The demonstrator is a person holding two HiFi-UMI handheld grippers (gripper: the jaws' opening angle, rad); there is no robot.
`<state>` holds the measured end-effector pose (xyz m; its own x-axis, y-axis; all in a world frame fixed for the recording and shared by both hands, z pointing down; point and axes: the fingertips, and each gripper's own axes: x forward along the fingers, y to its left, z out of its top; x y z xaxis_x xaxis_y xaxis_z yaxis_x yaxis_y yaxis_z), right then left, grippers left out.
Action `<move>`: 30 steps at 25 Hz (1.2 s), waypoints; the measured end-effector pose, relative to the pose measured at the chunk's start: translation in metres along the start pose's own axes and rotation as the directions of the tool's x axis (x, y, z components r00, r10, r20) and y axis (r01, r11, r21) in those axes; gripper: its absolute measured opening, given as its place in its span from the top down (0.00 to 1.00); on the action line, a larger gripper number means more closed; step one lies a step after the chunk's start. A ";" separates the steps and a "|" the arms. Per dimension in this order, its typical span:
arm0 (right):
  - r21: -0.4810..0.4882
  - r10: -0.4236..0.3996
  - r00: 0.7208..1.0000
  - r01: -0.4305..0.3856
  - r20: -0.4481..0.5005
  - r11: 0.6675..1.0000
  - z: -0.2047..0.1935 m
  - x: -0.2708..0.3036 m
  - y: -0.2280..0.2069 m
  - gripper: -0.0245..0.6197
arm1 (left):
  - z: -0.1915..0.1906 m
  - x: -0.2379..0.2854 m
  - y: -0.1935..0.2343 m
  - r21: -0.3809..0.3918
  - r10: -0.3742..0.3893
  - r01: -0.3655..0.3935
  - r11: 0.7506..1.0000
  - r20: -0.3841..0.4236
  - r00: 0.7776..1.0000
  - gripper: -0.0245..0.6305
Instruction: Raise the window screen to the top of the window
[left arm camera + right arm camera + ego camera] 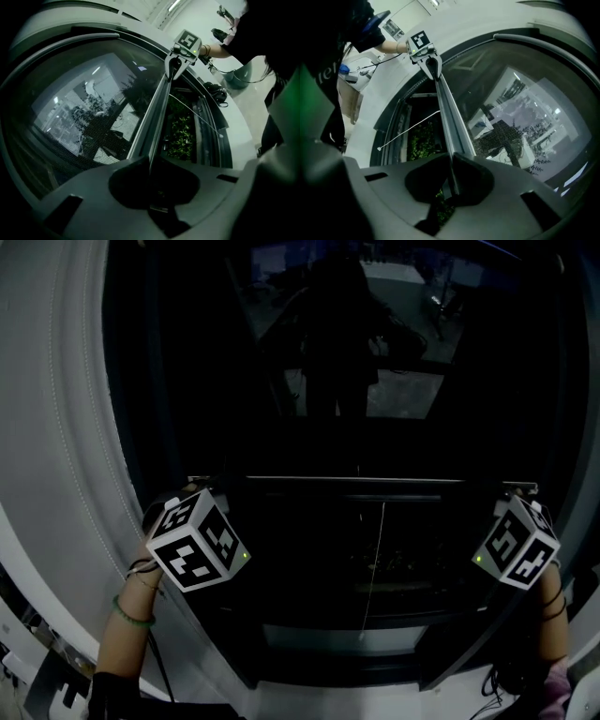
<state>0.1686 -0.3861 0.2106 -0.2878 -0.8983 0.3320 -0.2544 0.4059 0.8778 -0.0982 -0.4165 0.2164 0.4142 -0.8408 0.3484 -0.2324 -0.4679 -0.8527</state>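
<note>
Head view, very dark. I hold the window screen's bar (pixel 356 482) level across the middle of the frame. A pale window surround (pixel 84 427) curves up the left side.

My left gripper (pixel 194 488) is clenched on the bar's left end, and my right gripper (pixel 517 491) is clenched on its right end. Each gripper view shows the jaws closed on the bar's thin edge, with the dark mesh (pixel 93 136) spreading away on one side. A white pull cord (pixel 371 568) hangs below the bar near centre.

I judge the bar well short of the top of the window. The main risk is uneven lifting — one end rising faster would tilt the bar and could jam it in the side tracks. The thin edge could also slip from the jaws if I pull outward rather than straight up.
</note>
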 end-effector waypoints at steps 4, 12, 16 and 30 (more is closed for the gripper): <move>-0.017 -0.058 0.998 0.059 0.019 0.998 0.013 -0.014 -0.040 0.92 | 0.017 -0.016 0.039 0.024 0.045 -0.045 0.999 0.003 0.999 0.90; -0.038 -0.166 0.984 0.168 0.057 0.985 0.051 -0.042 -0.111 0.92 | 0.050 -0.045 0.112 0.095 0.182 -0.181 0.979 -0.003 0.983 0.90; -0.047 -0.224 0.973 0.227 0.059 0.973 0.068 -0.057 -0.152 0.91 | 0.067 -0.062 0.154 0.122 0.228 -0.224 0.967 -0.023 0.973 0.90; -0.039 -0.339 0.937 0.343 0.085 0.938 0.110 -0.098 -0.256 0.91 | 0.113 -0.105 0.257 0.116 0.313 -0.309 0.944 -0.016 0.950 0.90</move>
<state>0.1603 -0.3829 -0.0845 -0.2620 -0.9649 -0.0161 -0.3015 0.0660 0.9512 -0.1022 -0.4177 -0.0832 0.3063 -0.9493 0.0702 -0.2454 -0.1500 -0.9577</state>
